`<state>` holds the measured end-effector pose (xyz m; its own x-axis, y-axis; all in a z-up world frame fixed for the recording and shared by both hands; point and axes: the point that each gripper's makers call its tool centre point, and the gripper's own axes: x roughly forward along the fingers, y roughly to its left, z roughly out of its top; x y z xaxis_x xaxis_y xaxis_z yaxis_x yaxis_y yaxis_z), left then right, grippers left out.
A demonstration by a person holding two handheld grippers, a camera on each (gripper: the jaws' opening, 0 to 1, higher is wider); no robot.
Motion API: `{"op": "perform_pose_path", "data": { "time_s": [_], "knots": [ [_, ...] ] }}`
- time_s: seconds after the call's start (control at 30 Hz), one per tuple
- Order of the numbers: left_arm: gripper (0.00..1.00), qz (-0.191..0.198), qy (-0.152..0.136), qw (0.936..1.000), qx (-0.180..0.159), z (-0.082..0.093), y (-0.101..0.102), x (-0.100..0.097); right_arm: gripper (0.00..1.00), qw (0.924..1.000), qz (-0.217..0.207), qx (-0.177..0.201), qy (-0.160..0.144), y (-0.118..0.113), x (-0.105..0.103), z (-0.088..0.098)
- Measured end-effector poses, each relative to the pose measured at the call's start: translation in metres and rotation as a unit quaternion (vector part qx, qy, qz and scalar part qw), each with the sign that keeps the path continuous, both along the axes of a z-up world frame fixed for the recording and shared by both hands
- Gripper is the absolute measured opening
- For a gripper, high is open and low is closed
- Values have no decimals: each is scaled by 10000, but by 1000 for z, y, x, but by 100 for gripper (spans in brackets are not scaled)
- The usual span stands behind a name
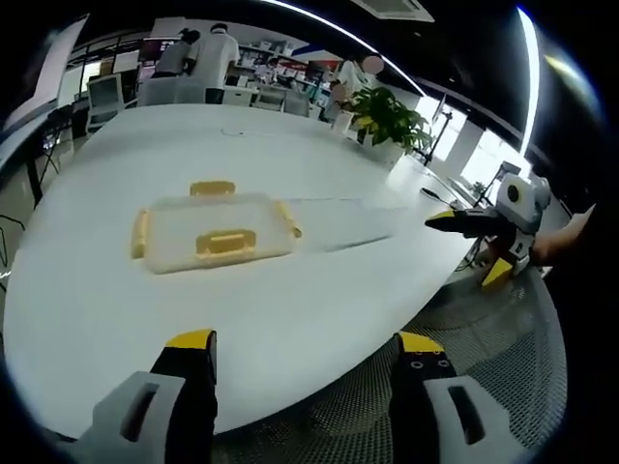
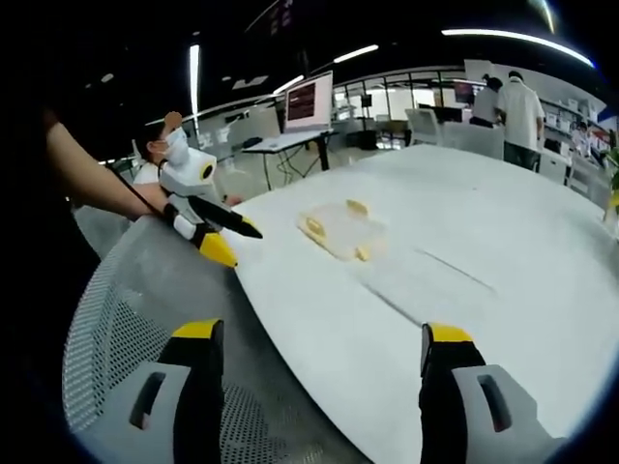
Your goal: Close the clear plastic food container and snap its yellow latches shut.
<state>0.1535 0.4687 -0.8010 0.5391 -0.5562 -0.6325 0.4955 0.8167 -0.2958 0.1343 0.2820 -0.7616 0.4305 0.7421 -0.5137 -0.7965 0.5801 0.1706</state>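
A clear plastic food container [image 1: 215, 233] with yellow latches [image 1: 225, 242] sits lid-on upon the large white oval table [image 1: 126, 309]. The left gripper [image 1: 305, 353] hovers near the table edge, jaws apart. The right gripper [image 1: 474, 246] shows at the right.

Bare table [image 1: 116, 300] around container [image 1: 215, 232]

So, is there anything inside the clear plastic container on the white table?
Through its clear lid, the container looks empty; only the white table shows beneath. The yellow latches hide small parts of the inside, and the picture is too coarse for certainty.
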Motion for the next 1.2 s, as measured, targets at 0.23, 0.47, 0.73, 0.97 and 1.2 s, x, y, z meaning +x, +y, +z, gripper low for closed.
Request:
{"op": "perform_pose_path", "data": {
  "time_s": [0.23,0.47,0.73,0.97,1.2],
  "knots": [
    [68,82,-93,9999,-70,5,2,1,82,10000,-3,-95,-4,-1,0,-1],
    [72,-199,-183,9996,32,8,-2,2,72,9991,170,-179,-356,1,3,12],
    [87,-589,47,9980,229,1,-8,-9,85,9995,6,118,-303,2,4,19],
    [92,-631,30,9980,-33,7,-13,-9,89,9993,79,230,-294,5,3,21],
    [90,-682,-72,9976,-23,10,-13,-9,91,9993,208,53,-292,11,3,25]
  ]
}}
